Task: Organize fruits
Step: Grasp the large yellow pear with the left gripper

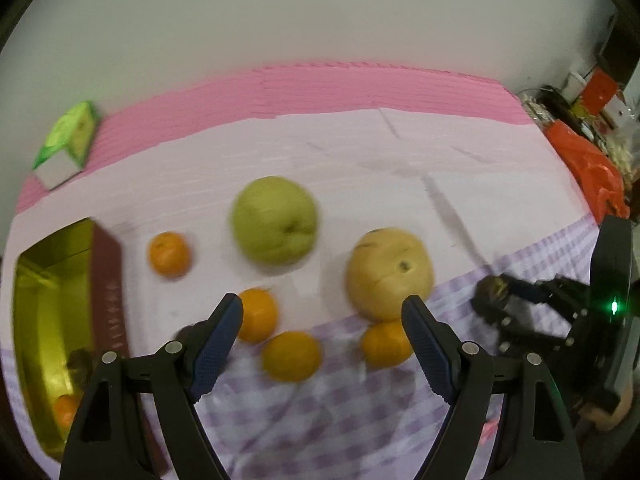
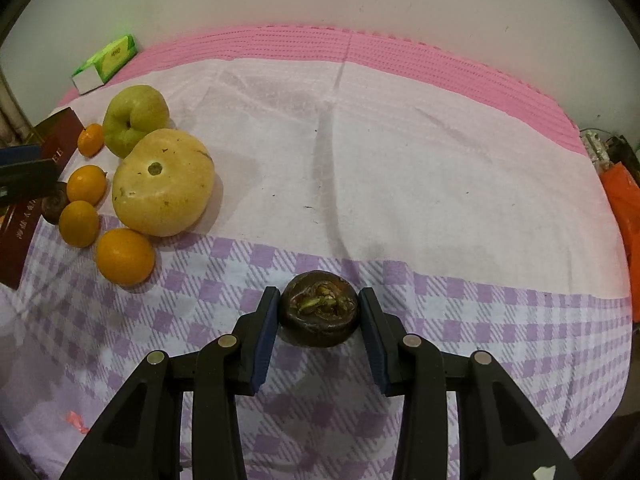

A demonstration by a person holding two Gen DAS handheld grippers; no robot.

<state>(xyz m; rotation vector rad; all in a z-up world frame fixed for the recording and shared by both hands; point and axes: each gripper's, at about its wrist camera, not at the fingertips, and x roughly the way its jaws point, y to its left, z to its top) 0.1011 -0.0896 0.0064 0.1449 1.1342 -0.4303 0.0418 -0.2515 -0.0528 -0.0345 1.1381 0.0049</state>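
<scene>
My right gripper (image 2: pixel 319 298) is shut on a dark brown round fruit (image 2: pixel 318 312), held above the purple checked cloth (image 2: pixel 460 308). In the left wrist view that gripper (image 1: pixel 494 294) shows at the right with the same dark fruit (image 1: pixel 492 288). My left gripper (image 1: pixel 322 308) is open with nothing between its fingers, above three oranges (image 1: pixel 291 356). Beyond them lie a green apple (image 1: pixel 276 220), a yellow round fruit (image 1: pixel 390 272) and another orange (image 1: pixel 169 254). A gold box with a red wall (image 1: pixel 108 292) at the left holds an orange (image 1: pixel 66 410) and a dark fruit (image 1: pixel 80 360).
A green tissue box (image 2: pixel 106 60) sits at the far left on the pink mat (image 2: pixel 440 64). An orange plastic bag (image 2: pixel 624 208) and clutter lie past the right edge. Another dark fruit (image 2: pixel 56 202) rests beside the red box (image 2: pixel 60 136). A wall stands behind.
</scene>
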